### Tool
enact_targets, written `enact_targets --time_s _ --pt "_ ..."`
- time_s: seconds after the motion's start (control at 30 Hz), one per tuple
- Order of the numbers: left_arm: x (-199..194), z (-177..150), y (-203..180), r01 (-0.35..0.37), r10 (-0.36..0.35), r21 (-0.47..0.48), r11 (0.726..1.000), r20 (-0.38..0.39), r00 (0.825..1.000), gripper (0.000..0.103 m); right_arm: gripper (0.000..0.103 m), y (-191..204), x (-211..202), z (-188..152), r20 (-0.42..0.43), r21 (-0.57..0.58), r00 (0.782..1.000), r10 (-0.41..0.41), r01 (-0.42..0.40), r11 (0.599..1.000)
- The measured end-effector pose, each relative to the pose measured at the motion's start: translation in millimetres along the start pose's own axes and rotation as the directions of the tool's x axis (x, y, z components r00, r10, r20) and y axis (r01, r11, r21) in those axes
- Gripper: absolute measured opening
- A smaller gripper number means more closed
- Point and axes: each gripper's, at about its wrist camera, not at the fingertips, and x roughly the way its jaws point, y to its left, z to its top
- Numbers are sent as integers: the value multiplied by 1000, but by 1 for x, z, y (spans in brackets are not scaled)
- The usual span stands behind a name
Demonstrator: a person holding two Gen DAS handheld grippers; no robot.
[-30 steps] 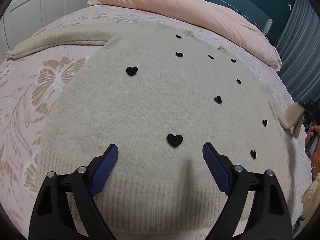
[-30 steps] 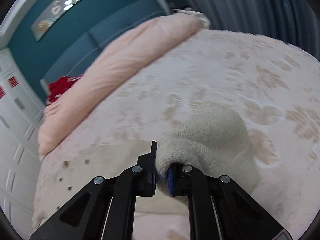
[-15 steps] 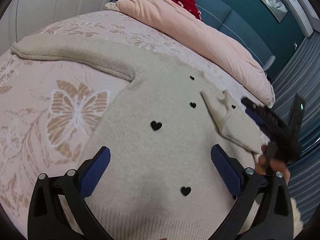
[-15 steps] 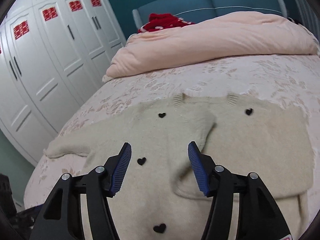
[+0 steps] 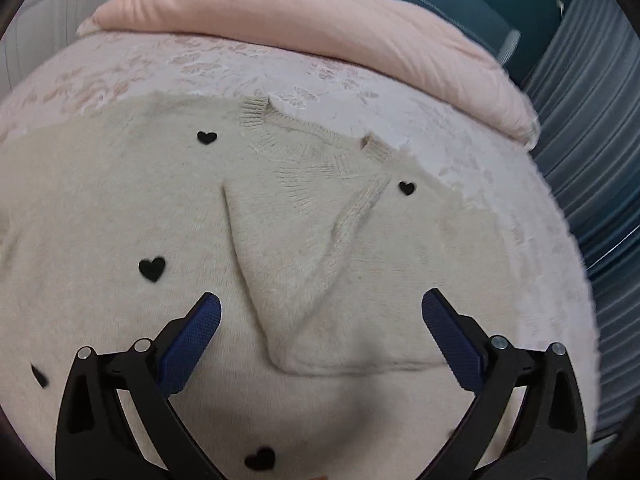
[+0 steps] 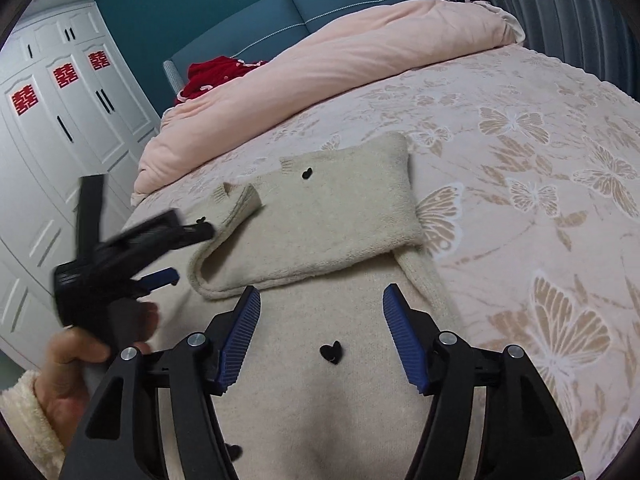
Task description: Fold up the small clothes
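1. Cream sweater w/ black hearts lies flat on butterfly bedspread; one sleeve folded across its chest, cuff near collar at 12 o'clock.
2. Left gripper: jaws spread wide, nothing between, over the folded sleeve.
3. Right gripper: jaws spread, nothing held, above sweater body.
4. Pink duvet at 12, by headboard.
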Motion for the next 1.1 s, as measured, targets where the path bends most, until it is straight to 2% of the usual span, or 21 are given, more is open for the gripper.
enact_targets --time_s 0.03,0.07,0.13,0.17,0.23,0.33,0.4,0.43,0.47,0.53,0.6,0.67,0.77,0.83,0.87,0.9,0.93,1.0,1.1 --pt "13 2 -6 -48 48 25 999 -6 999 95 66 2 -3 -3 2 7 1000 18 -18 1000" --pt "23 4 -4 -59 60 27 998 -17 998 72 67 4 -4 -7 3 12 1000 31 -31 999" --pt "36 12 10 -23 22 -11 1000 -58 998 41 67 5 -6 -14 -5 12 999 37 -37 999" --pt "33 15 23 18 -21 -58 998 -41 999 26 67 6 -6 -17 -8 11 999 38 -38 999" --pt "22 30 49 105 -107 -141 984 -5 994 10 67 4 -6 -23 -19 15 999 43 -42 999" --pt "-7 48 93 124 -105 -204 971 102 989 10 68 -1 -5 -30 -33 24 999 27 -27 999" --pt "-18 50 121 110 -83 -237 965 123 989 13 68 -4 0 -33 -47 10 999 -12 13 1000" --pt "-17 46 135 116 -91 -253 961 107 990 21 68 -6 4 -33 -53 2 998 -32 32 999" --pt "-14 40 146 124 -105 -268 956 84 991 36 68 -6 10 -32 -62 -3 997 -49 49 999" --pt "-12 27 162 130 -114 -295 947 70 991 50 68 -4 22 -29 -85 -10 995 -54 53 999" --pt "-9 18 169 156 -137 -307 939 80 987 50 68 3 36 -22 -113 23 993 23 -20 1000" --pt "-4 15 172 160 -147 -326 932 66 987 50 64 15 56 -14 -151 44 982 114 -108 993" --pt "-5 12 173 178 -160 -334 926 81 984 53 62 23 88 1 -170 36 976 133 -128 991" --pt "-8 11 176 191 -176 -328 925 76 981 55 51 14 104 16 -159 31 985 66 -62 998" --pt "-11 10 178 197 -182 -324 925 75 980 59 46 4 108 23 -140 29 990 -13 18 999" --pt "-15 8 182 203 -187 -322 925 81 979 61 29 -12 111 30 -126 53 989 -78 85 995" --pt "-20 6 189 204 -185 -318 926 89 979 67 14 -32 111 34 -120 114 990 -70 83 990" --pt "-34 1 205 193 -168 -304 933 105 980 71 12 -68 105 35 -92 240 995 -31 53 969" --pt "-55 -10 242 183 -149 -318 930 128 981 71 12 -74 90 31 -79 262 996 -41 60 963"
